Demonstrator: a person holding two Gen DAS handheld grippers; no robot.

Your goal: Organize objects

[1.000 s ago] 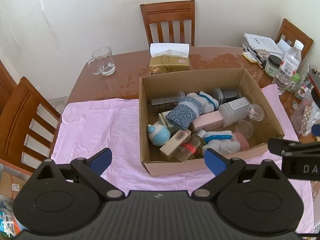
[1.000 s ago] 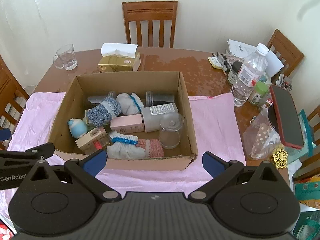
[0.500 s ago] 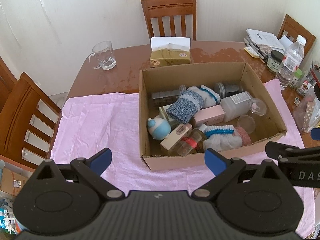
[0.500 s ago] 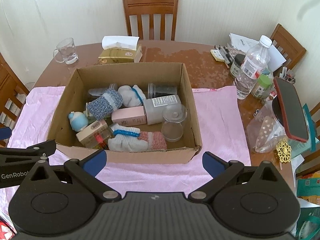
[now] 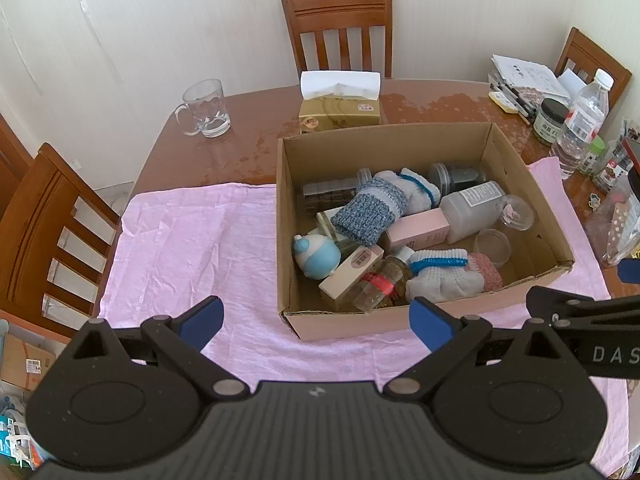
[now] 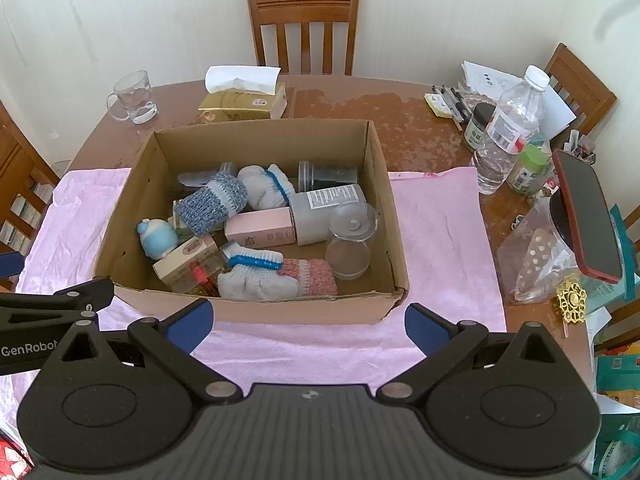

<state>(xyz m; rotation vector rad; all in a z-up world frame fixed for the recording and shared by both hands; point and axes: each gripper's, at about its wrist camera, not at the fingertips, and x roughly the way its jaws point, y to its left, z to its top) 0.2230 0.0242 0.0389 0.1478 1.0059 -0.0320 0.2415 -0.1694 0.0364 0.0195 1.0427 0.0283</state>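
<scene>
Both tongs hang above the near edge of the desk with their blue-tipped fingers spread wide and nothing between them: the left tongs (image 5: pixel 316 320) over the pink cloth (image 5: pixel 192 240), the right tongs (image 6: pixel 306 322) facing the near wall of the cardboard box (image 6: pixel 256 312). That box sits on the cloth toward the middle of the desk (image 6: pixel 400 120), open at the top.

Inside it the things lie jumbled. A blue-grey knitted sock (image 6: pixel 212 202) rests across a white sock with a blue band (image 6: pixel 264 186) near the far wall, next to a dark-lidded jar (image 6: pixel 326 176) lying on its side. A pink carton (image 6: pixel 260 232) touches a frosted plastic bottle (image 6: pixel 326 212), and a clear glass jar (image 6: pixel 350 240) lies by the right wall. Along the near wall are a pale blue figurine (image 6: pixel 156 236), a beige carton (image 6: pixel 188 258), a small amber bottle with a red label (image 5: pixel 380 280) and a white-and-pink sock (image 6: pixel 276 278).

Behind the box, a gold tissue box (image 5: pixel 340 114) stands toward the far edge, and a glass mug (image 5: pixel 204 108) at the far left corner. A water bottle (image 6: pixel 508 128) stands at the right edge.
</scene>
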